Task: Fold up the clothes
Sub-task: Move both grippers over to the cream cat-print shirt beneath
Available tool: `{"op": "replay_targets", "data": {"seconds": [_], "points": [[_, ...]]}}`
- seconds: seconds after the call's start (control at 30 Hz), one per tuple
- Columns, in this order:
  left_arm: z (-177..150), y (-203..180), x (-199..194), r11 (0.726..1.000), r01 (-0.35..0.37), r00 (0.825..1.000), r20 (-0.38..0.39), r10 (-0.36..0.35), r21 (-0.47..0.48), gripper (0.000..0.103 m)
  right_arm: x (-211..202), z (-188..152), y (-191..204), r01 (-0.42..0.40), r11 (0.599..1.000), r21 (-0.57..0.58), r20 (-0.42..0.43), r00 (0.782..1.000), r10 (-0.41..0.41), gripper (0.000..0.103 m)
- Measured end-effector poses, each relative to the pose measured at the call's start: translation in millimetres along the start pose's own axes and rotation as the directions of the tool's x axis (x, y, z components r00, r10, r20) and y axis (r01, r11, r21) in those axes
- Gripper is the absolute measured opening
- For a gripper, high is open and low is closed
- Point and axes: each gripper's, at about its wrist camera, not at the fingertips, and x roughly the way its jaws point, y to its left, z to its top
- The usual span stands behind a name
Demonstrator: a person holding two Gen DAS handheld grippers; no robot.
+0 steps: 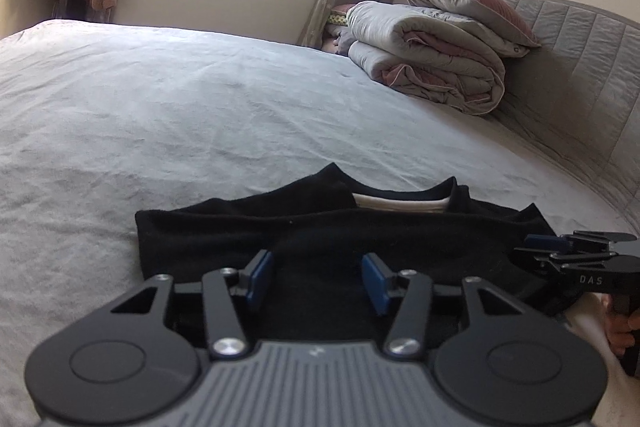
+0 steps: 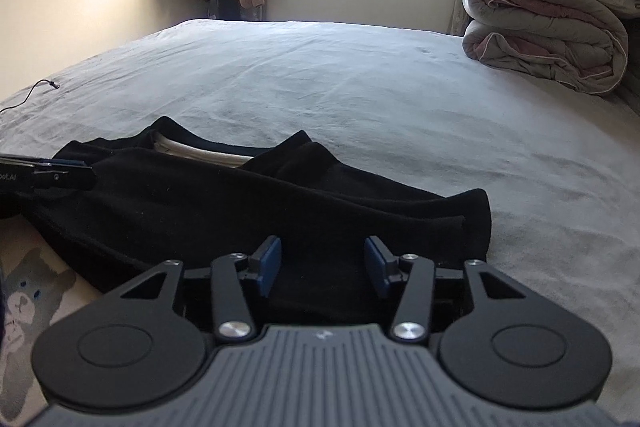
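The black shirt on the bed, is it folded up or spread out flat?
Partly folded. The black shirt lies on the bed with its sides turned in over the middle in overlapping layers, collar showing.

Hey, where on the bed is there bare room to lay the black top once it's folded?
The bed sheet is bare from the black top to the window wall, and leftward toward the thin cable. It is crowded at the right, where the folded duvet sits by the headboard, and near both tongs.

Black garment point(image 2: 240, 211) with white inner stripe, grey bedsheet point(image 2: 360, 87), blue-padded fingers point(image 2: 270, 263)
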Motion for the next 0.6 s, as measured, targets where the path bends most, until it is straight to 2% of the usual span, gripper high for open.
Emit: {"op": "replay_targets", "data": {"seconds": [0.07,0.1,0.2,0.27,0.43,0.6], "points": [[-0.9,-4.7,-8.6,1.000,-0.013,1.000,0.010,0.013,-0.014,0.062,-4.1,-0.2,1.4,0.009,1.000,-0.003,0.008,1.000,-0.009,0.066],[-3.2,-8.8,-15.8,1.000,-0.021,1.000,0.013,0.021,-0.020,0.063,-7.9,-0.6,2.1,0.010,1.000,-0.004,0.014,1.000,-0.010,0.068],[-13.8,-21.7,-40.9,0.999,-0.028,0.999,0.025,0.029,-0.040,0.064,-40.2,-5.7,4.4,-0.027,1.000,0.005,0.049,0.998,0.027,0.071],[-22.2,-29.9,-60.1,0.997,-0.039,0.998,0.037,0.041,-0.062,0.064,-59.8,-9.3,5.4,-0.056,0.998,0.041,0.037,0.998,0.054,0.072],[-40.2,-43.9,-101.6,0.992,-0.012,1.000,-0.008,0.011,-0.123,0.068,-101.6,-22.5,10.0,-0.088,0.992,0.092,-0.028,0.995,0.091,0.074],[-53.1,-55.5,-134.2,0.996,-0.027,0.995,-0.102,0.018,-0.086,0.078,-129.6,-37.7,6.0,-0.064,0.991,0.114,-0.104,0.992,0.076,0.074]]}}
